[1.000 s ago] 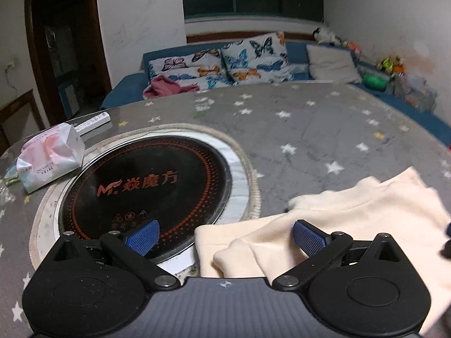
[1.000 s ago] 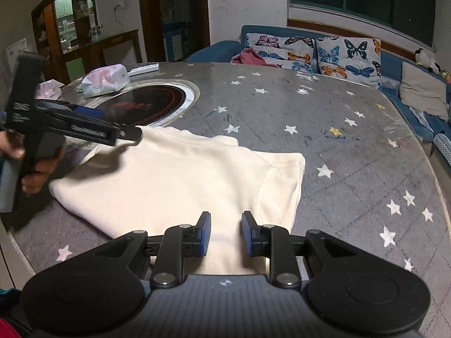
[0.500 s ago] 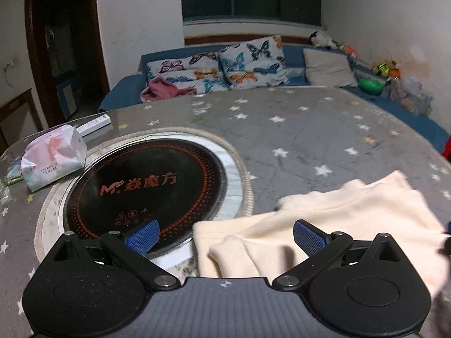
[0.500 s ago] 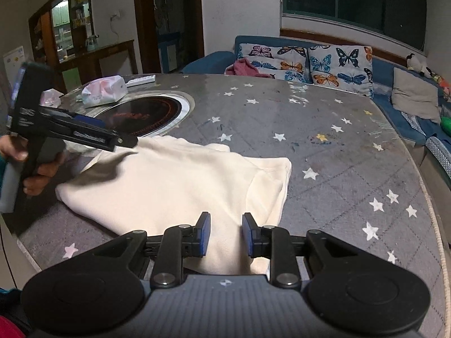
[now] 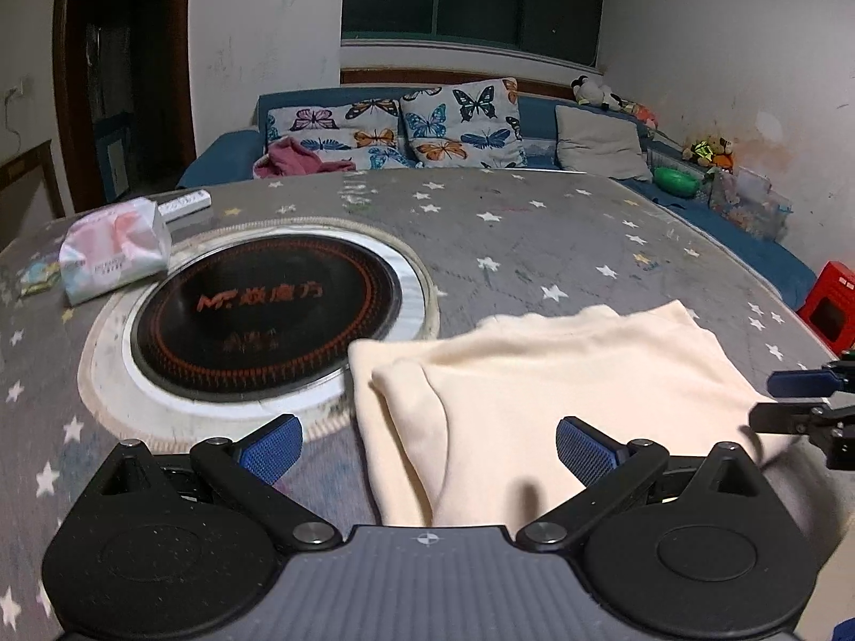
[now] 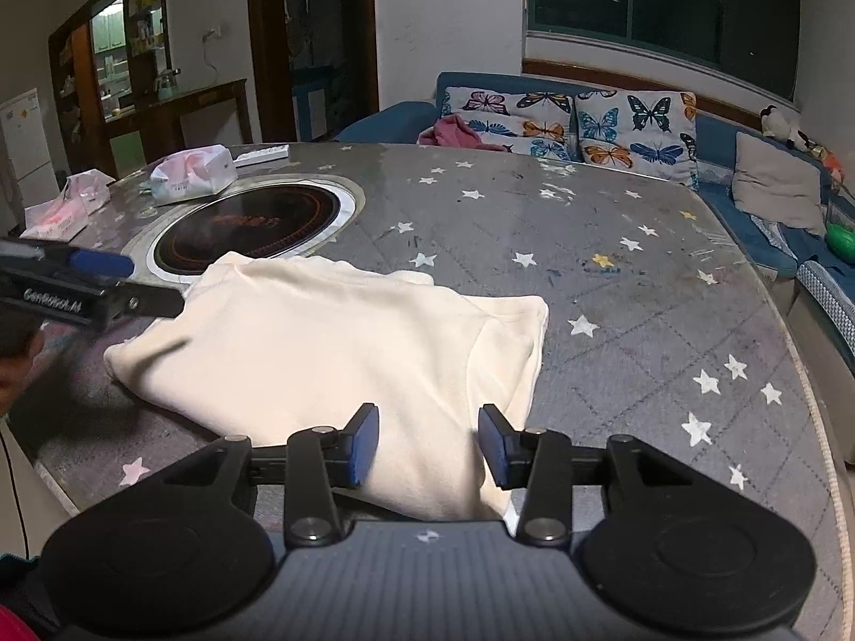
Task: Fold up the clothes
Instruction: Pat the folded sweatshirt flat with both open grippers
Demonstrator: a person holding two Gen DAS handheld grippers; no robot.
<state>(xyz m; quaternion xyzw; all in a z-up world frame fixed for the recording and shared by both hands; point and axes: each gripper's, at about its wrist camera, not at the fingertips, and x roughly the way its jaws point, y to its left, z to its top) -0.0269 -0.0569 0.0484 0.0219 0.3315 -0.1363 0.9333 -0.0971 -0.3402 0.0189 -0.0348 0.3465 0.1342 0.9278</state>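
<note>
Both the left tongs [image 5: 425, 440] and right tongs [image 6: 427, 443] hang spread over the cream garment [image 6: 331, 336]; a shallow pinch could drag its folded layers apart.

Left hand-held gripper [image 5: 427, 446] spread wide; right hand-held gripper [image 6: 427, 443] parted.

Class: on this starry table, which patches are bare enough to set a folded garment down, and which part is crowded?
Free: the table right of the cream garment, toward the sofa, and the stretch beyond the cooktop. Crowded: the far left corner, with the tissue pack and remote.
</note>
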